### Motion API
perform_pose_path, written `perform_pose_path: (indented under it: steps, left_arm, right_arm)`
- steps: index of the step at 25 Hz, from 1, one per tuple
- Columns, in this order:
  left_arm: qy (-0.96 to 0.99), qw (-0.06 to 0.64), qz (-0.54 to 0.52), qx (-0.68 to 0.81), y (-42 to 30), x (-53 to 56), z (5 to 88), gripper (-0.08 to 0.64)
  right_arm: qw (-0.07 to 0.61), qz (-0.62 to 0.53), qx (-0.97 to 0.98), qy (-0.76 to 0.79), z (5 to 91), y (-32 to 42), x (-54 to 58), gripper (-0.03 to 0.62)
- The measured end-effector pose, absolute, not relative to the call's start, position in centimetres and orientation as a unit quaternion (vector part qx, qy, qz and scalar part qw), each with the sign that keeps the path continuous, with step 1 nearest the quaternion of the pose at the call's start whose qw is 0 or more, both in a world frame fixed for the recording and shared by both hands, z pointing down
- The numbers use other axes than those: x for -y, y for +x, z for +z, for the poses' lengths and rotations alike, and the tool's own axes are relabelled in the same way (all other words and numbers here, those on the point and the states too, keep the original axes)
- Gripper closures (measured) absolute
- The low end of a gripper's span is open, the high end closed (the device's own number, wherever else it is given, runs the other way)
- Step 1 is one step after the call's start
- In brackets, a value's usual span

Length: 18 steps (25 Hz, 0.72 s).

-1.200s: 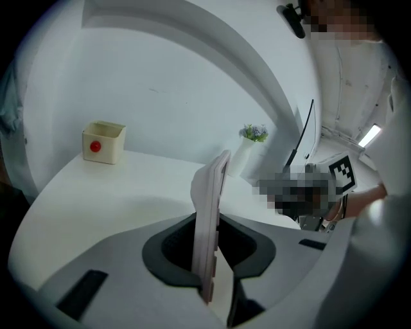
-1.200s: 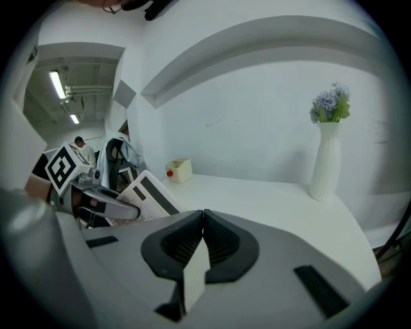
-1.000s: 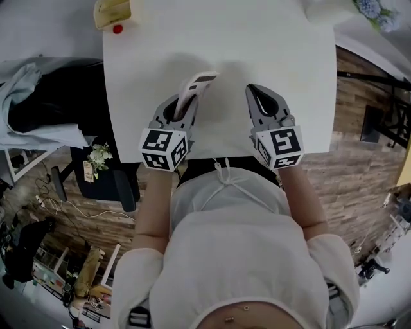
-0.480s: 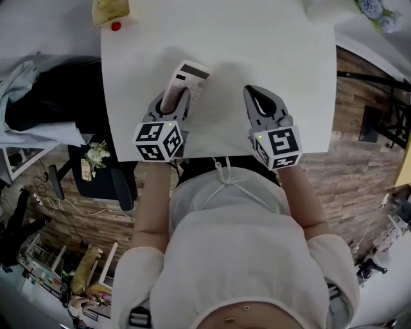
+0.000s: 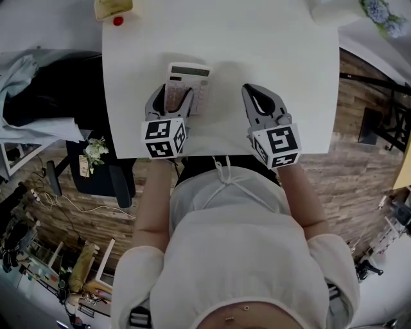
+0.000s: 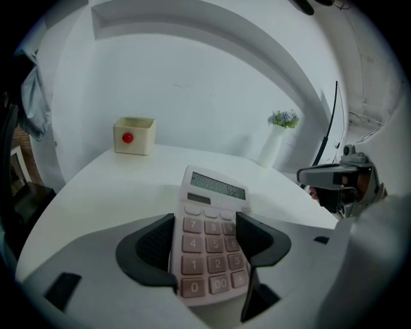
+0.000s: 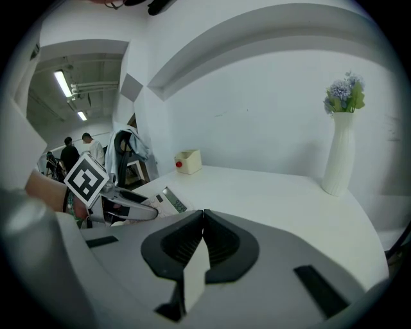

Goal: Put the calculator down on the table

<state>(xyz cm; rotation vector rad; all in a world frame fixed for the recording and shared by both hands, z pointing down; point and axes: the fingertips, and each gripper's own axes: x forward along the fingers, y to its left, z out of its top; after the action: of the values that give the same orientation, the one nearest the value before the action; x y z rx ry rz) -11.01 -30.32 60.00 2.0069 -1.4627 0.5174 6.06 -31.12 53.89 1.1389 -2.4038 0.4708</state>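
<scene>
A pale pink calculator (image 5: pixel 187 87) lies flat and face up on the white table (image 5: pixel 270 45), its display at the far end. My left gripper (image 5: pixel 170 103) straddles its near half. In the left gripper view the calculator (image 6: pixel 212 257) sits between the black pads (image 6: pixel 153 247), and the jaws are opening and spread wide around it rather than pressing on it. My right gripper (image 5: pixel 257 96) rests to the right of the calculator, apart from it. Its jaws (image 7: pixel 203 222) are shut with nothing between them, and from there the calculator (image 7: pixel 168 200) shows at the left.
A small cream box with a red button (image 5: pixel 113 9) stands at the table's far left corner. A white vase with flowers (image 7: pixel 339 157) stands at the far right. A dark chair with clothes (image 5: pixel 45 96) is left of the table.
The calculator went from tilted up in the left jaws to lying flat on the table. The left gripper sank and its jaws spread. The right gripper stayed put.
</scene>
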Motion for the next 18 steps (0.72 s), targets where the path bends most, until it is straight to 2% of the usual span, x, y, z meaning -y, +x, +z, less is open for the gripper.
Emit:
perform_pose_path:
  steps: [9, 18]
  left_arm:
    - [0.761, 0.28, 0.225, 0.54, -10.8, 29.6, 60.2, 0.253]
    - [0.792, 0.239, 0.202, 0.524, -11.0, 29.1, 54.7, 0.255]
  right_arm:
    - [0.222, 0.17, 0.868, 0.41, 54.0, 5.7, 30.6, 0.586]
    - [0.199, 0.151, 0.867, 0.43, 51.1, 5.8, 29.5, 0.586]
